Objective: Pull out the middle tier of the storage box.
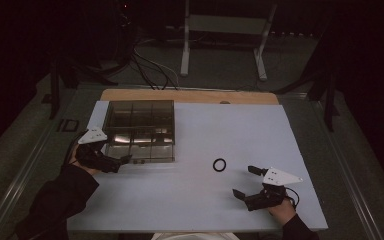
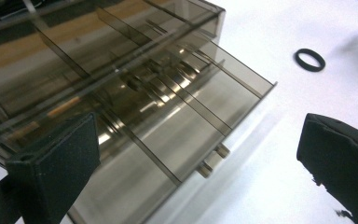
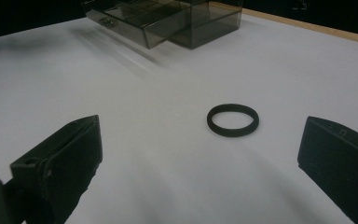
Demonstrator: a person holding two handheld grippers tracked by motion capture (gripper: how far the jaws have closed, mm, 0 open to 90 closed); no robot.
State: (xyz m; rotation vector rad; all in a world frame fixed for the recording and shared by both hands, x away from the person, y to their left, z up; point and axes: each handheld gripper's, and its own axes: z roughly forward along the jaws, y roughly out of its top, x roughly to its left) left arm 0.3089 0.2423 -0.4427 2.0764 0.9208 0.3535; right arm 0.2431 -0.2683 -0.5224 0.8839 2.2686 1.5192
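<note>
Black ring (image 3: 233, 120) lies ahead of the spread right tongs (image 3: 200, 163).

Dim room, dark surround; glare on drawer box (image 2: 168, 88); soft shadows.

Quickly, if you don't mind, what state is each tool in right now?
Left tool: open, holding nothing, beside the drawer box.
Right tool: open, holding nothing; the black ring lies on the table ahead of it.
</note>
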